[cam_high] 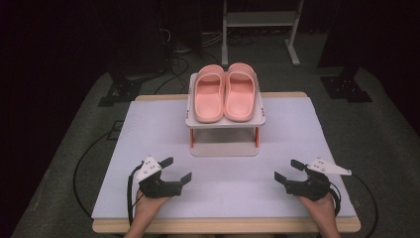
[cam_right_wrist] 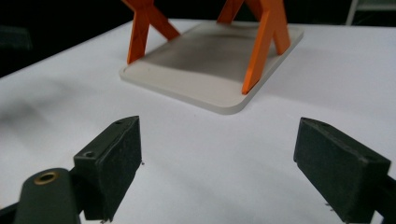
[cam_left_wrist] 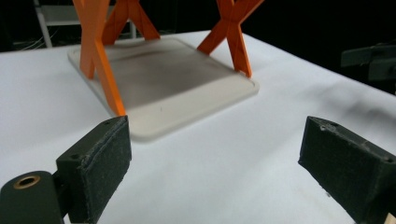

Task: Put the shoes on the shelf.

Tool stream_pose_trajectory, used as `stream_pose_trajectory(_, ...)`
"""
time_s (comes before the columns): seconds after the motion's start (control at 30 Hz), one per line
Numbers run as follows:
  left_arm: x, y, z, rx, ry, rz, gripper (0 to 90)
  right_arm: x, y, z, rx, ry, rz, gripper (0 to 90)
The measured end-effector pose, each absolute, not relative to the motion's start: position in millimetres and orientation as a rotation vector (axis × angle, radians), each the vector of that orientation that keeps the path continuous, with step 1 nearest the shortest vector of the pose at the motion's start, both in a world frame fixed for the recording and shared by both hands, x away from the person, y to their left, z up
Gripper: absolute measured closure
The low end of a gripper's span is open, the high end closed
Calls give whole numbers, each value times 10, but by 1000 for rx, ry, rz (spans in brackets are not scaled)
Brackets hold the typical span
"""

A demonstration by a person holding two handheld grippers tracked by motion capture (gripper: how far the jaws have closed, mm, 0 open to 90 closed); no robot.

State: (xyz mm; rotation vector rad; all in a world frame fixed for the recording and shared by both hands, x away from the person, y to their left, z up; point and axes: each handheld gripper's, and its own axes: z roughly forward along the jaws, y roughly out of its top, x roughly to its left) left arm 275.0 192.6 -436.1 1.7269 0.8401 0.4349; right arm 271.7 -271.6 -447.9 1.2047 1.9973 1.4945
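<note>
pink slippers (cam_high: 226,92) lie paired, toes away, on a white rack (cam_high: 225,122)

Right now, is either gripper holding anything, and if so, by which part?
Nothing is held. The left gripper and right gripper both stand open and empty over the table, apart from the rack with the slippers.

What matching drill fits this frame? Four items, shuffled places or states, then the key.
1. pair of pink rubber slippers
2. white two-tier rack with orange legs
3. left gripper
4. right gripper

A. near the table's right front, jaws open and empty
B. mid-table, behind both grippers
C. on the rack's top shelf, side by side
D. near the table's left front, jaws open and empty

Pairs: 1-C, 2-B, 3-D, 4-A
</note>
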Motion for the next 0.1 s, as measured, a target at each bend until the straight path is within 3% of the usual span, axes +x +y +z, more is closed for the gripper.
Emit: stream_pose_trajectory(0.1, 2698, 1922, -4419, 1754, 832, 434, 88, 2626, -2735, -4601, 1207, 1920, 1555, 146)
